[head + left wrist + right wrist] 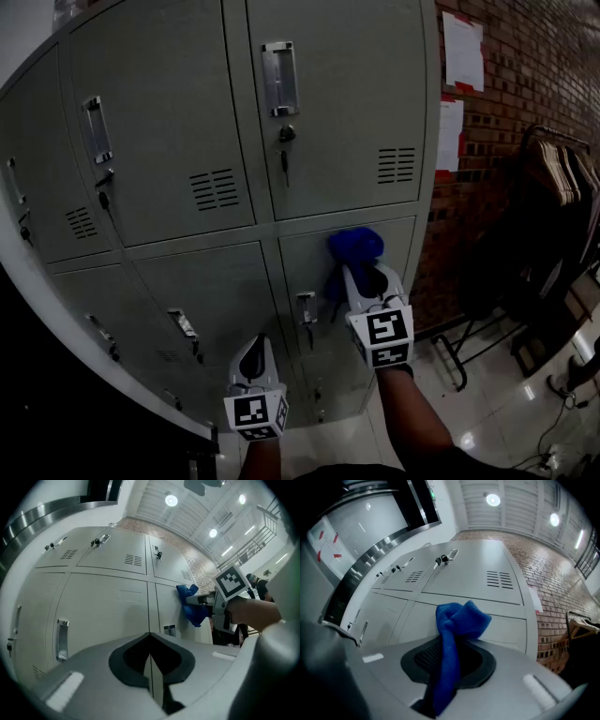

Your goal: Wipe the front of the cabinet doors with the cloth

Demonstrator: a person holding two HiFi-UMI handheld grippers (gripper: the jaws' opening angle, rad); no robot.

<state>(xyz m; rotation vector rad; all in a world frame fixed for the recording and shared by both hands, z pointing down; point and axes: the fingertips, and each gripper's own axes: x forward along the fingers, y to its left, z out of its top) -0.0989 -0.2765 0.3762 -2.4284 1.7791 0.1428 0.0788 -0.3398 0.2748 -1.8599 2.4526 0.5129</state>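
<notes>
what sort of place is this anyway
Likely a staff locker or changing area: grey metal lockers with keyed doors, a brick wall with pinned papers, and a garment rack of hangers.

There is one blue cloth [354,244]. There are two grippers, the left gripper [255,345] and the right gripper [366,274]. Six cabinet doors [337,112] show, three up top and three below. Each door has one handle [279,80]. Two papers [463,52] hang on the brick wall [525,75].
</notes>
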